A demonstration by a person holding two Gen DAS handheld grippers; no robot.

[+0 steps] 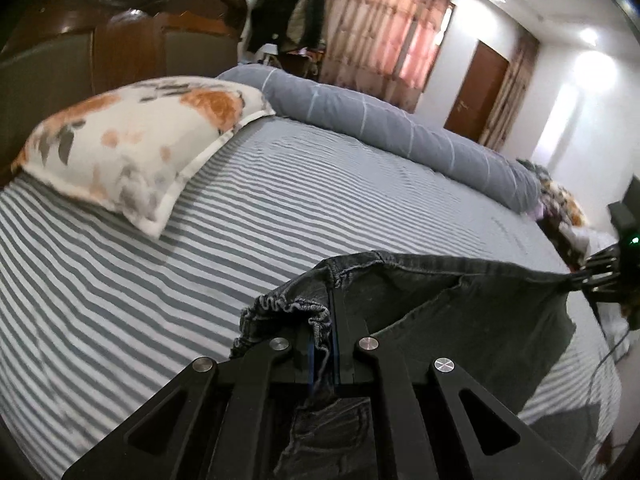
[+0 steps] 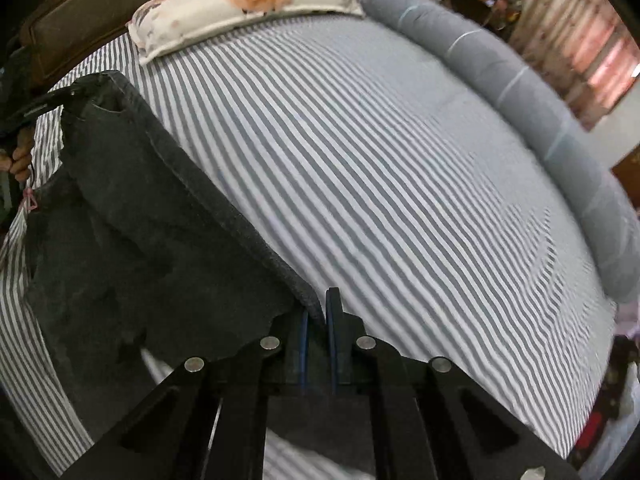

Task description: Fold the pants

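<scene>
The striped bed (image 2: 400, 180) lies bare from 10 to 2 o'clock, bounded by the floral pillow (image 1: 132, 140) and the grey rolled duvet (image 1: 400, 128). The dark jeans (image 1: 460, 300) hang stretched between both grippers above the sheet. The left gripper (image 1: 332, 320) pinches the waistband, fingers pressed together; the right gripper (image 2: 316, 312) pinches the other corner at 12 o'clock.
</scene>
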